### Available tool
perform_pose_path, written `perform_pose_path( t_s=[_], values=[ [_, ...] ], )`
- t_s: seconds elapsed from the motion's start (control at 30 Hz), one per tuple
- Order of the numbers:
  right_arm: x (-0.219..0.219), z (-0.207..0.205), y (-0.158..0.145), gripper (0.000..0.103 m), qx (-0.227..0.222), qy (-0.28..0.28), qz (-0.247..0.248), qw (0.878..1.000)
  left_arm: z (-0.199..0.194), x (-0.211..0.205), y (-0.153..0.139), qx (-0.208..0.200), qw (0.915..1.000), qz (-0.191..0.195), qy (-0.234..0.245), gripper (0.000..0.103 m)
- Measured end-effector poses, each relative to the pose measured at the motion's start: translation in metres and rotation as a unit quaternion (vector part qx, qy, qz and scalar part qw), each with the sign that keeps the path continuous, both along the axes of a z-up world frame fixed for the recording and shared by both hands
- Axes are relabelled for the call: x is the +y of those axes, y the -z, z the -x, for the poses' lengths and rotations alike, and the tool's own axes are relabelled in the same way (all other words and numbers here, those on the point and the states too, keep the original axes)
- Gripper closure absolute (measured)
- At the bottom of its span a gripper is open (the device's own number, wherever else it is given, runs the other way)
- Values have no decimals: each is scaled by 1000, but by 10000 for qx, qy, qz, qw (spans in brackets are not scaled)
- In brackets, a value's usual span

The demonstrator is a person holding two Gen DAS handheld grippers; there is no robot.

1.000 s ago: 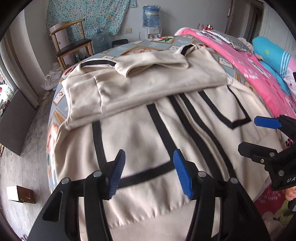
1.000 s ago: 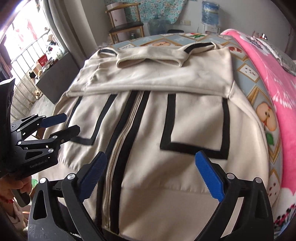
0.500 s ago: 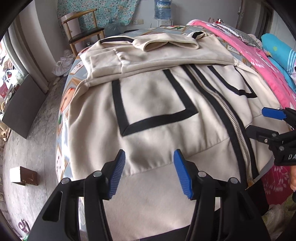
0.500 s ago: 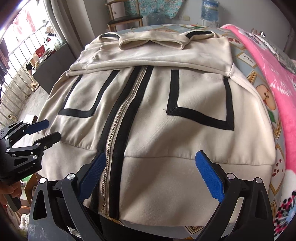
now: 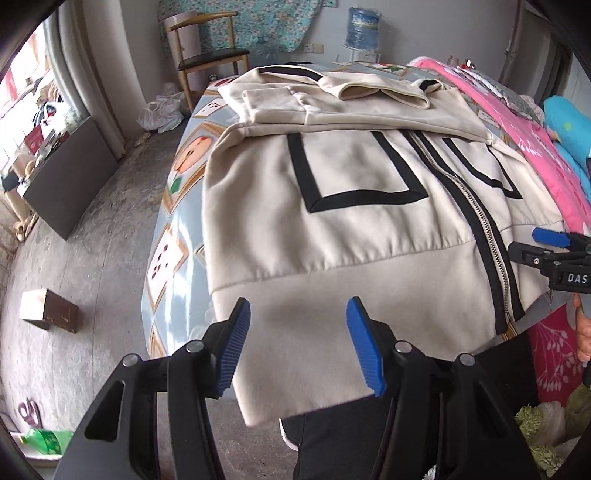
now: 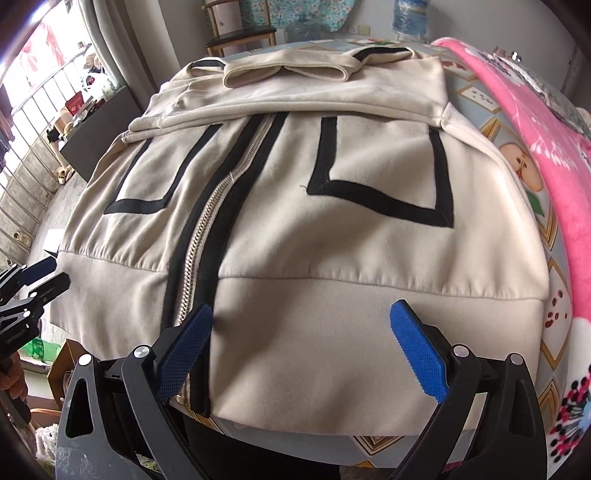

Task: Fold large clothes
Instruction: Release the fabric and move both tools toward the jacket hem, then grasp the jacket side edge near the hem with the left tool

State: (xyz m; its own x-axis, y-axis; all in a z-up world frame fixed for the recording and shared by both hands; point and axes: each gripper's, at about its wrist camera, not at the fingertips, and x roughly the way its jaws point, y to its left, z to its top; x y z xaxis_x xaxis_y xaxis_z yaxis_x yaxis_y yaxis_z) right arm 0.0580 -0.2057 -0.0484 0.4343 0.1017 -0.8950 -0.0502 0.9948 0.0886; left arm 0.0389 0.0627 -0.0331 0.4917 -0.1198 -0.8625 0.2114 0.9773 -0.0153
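A cream zip-up jacket (image 5: 362,229) with black stripes lies front-up on the bed, its sleeves folded across the chest at the far end; it also fills the right wrist view (image 6: 303,240). Its waistband hangs slightly over the near bed edge. My left gripper (image 5: 298,343) is open and empty, hovering over the waistband's left part. My right gripper (image 6: 300,347) is open and empty, over the waistband right of the zipper (image 6: 207,236). Each gripper shows in the other's view: the right gripper (image 5: 554,251) at the right edge, the left gripper (image 6: 29,284) at the left edge.
The bed has a patterned blue sheet (image 5: 170,236) and a pink blanket (image 6: 535,122) on the right. A wooden chair (image 5: 207,55) and a water jug (image 5: 364,33) stand beyond the bed. A small box (image 5: 48,310) lies on the floor at left.
Both grippers have drawn back toward the near bed edge, from over the jacket's middle to over its waistband. Both stay open; the jacket has not moved.
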Motion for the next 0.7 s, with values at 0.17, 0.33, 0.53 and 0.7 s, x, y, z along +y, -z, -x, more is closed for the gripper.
perform_pose_path(
  t_s=[0.17, 0.33, 0.53, 0.7],
  values=[
    [-3, 3, 1, 9, 14, -69, 15, 10000, 7, 18, 3, -6, 9992, 288, -279, 50],
    [-3, 5, 1, 9, 37, -47, 44, 10000, 4, 34, 7, 102, 9975, 424, -560, 50],
    [-2, 2, 2, 7, 83, -1, 94, 9999, -1, 48, 16, 285, 9943, 710, -740, 50],
    [-4, 0, 0, 7, 106, 38, 43, 9999, 3, 44, 16, 365, 9950, 737, -559, 50]
  ],
)
